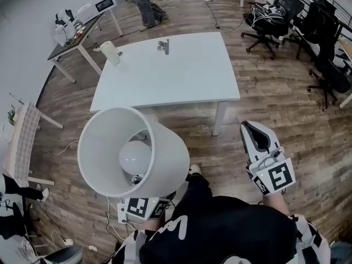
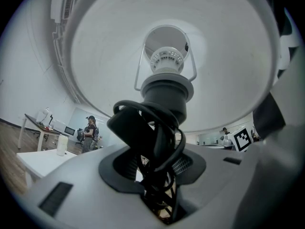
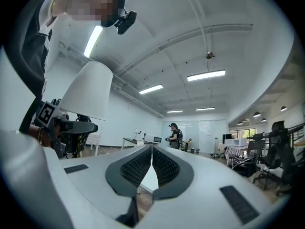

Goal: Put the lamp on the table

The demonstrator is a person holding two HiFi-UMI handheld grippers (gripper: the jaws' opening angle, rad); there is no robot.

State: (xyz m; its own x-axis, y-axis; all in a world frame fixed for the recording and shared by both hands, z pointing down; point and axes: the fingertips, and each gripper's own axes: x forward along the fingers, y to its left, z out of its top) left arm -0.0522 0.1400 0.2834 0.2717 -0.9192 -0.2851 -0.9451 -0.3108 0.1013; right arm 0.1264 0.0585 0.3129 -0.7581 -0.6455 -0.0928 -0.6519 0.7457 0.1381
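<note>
I hold the lamp off the floor, short of the white table (image 1: 181, 76). Its white shade (image 1: 118, 142) opens toward the head camera, with the bulb (image 1: 135, 157) inside. In the left gripper view, my left gripper (image 2: 155, 168) is shut on the lamp's dark stem (image 2: 167, 92), which has a black cable (image 2: 143, 123) wound round it, and the shade (image 2: 95, 56) fills the view above. The shade hides the left jaws in the head view. My right gripper (image 1: 254, 133) is at the right, apart from the lamp, shut (image 3: 151, 161) with nothing in it.
A pale cylinder (image 1: 110, 52) and a small metal object (image 1: 164, 46) stand on the table's far side. Office chairs (image 1: 275, 15) are at the back right, and a desk (image 1: 77, 32) with gear at the back left. A person (image 1: 144, 4) stands beyond the table.
</note>
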